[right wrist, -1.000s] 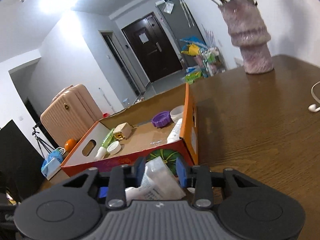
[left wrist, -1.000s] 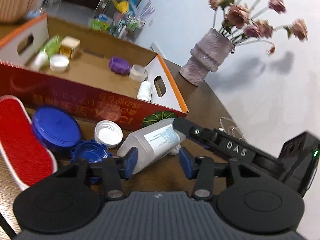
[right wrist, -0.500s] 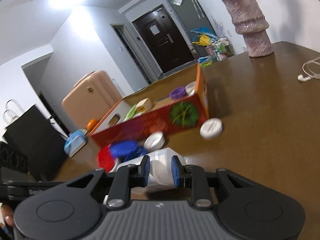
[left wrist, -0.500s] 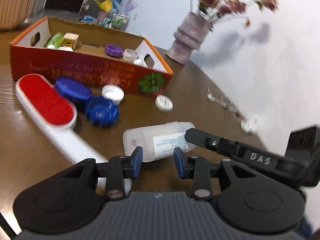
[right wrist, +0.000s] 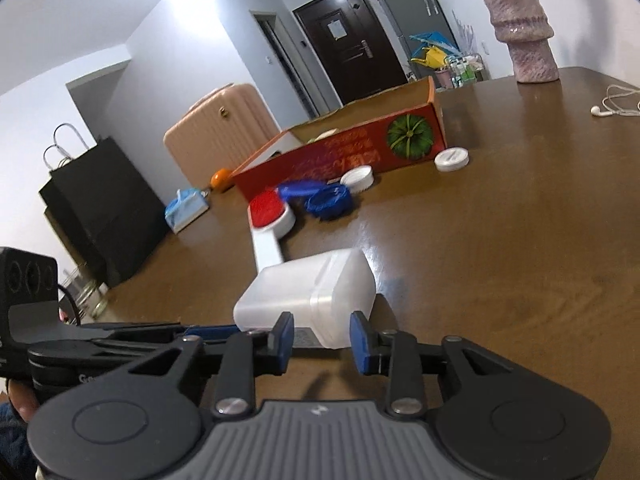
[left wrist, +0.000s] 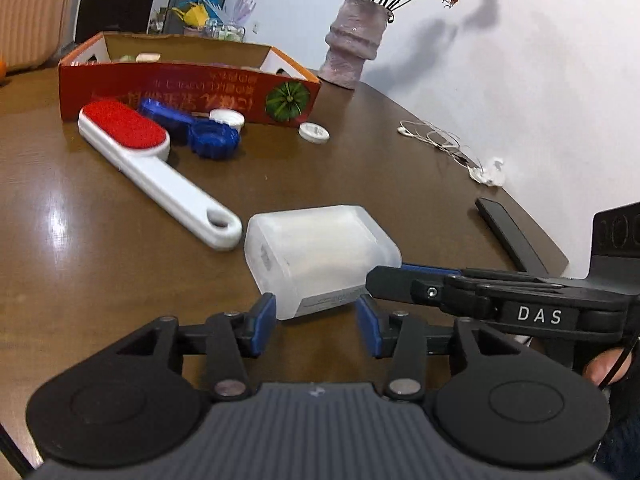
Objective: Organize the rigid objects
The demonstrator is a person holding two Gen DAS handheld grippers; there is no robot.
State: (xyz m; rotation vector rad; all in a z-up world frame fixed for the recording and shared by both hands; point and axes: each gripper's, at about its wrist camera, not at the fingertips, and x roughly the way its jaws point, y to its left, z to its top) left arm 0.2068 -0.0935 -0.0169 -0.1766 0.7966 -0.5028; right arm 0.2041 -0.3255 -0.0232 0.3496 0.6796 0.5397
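Nearest the cameras, a translucent white plastic bottle (left wrist: 320,254) lies on its side on the brown wooden table (left wrist: 80,240), its labelled end toward both grippers. The left gripper (left wrist: 316,326) has its blue-padded jaws spread to either side of that end, with a visible gap on the right pad's side; whether the left pad touches is unclear. The right gripper (right wrist: 322,340) reaches in from the right, its jaws parted around the same end of the bottle (right wrist: 308,300), not clearly pressing it. Just beyond the bottle lies a white lint brush (left wrist: 152,168) with a red pad, its handle end near the bottle's far left corner. Past the brush sit two blue lids (left wrist: 214,139) and a white cap (left wrist: 227,118), then another white cap (left wrist: 314,133) to the right. Behind them stands a red cardboard box (left wrist: 180,92) holding small items. At the far right are white earphones (left wrist: 432,138) and a pink vase (left wrist: 356,44) with flowers.
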